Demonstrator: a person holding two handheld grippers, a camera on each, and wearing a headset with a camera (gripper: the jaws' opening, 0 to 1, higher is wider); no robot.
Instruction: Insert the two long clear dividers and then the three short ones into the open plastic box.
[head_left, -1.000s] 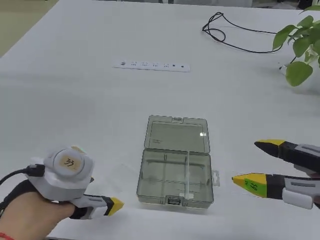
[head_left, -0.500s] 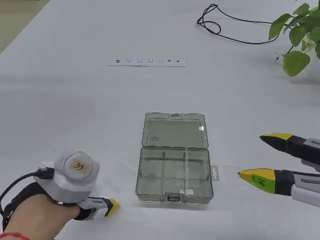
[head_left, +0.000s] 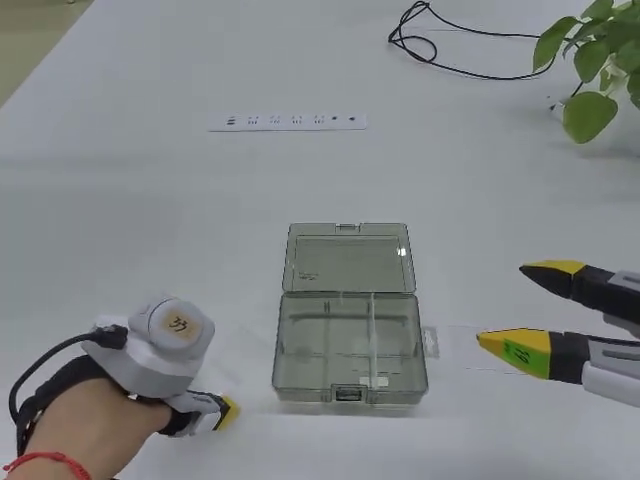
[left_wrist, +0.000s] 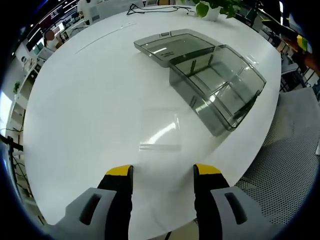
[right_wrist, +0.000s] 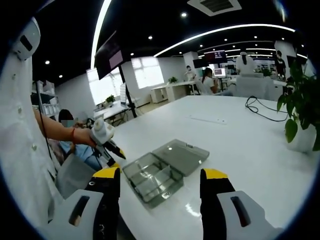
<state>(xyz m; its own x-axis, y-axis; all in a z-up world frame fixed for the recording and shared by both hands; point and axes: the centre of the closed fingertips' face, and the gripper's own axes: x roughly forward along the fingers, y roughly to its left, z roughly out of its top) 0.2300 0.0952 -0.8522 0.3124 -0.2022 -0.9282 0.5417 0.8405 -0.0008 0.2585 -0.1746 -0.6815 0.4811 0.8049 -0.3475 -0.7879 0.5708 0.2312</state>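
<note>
The open grey clear plastic box (head_left: 350, 340) sits mid-table with its lid (head_left: 347, 257) laid flat behind it. One clear long divider (head_left: 372, 338) stands inside, running front to back. A loose clear divider (left_wrist: 162, 131) lies flat on the table ahead of my left gripper (left_wrist: 162, 171), whose jaws are open and bare. In the head view the left gripper (head_left: 225, 410) is low at the box's front left. My right gripper (head_left: 528, 308) is open and bare to the right of the box. From the right gripper (right_wrist: 160, 174) view, the box (right_wrist: 155, 172) lies just ahead.
A white power strip (head_left: 288, 122) lies further back, a black cable (head_left: 440, 45) coils at the far end, and a green plant (head_left: 595, 60) stands at the far right. The table's near edge runs close behind the left gripper. A faint clear piece (head_left: 432, 343) lies by the box's right side.
The head view has drifted a little. My right gripper has eased slightly rightward away from the box. The left gripper has stayed near the same spot, turning a bit in the hand.
</note>
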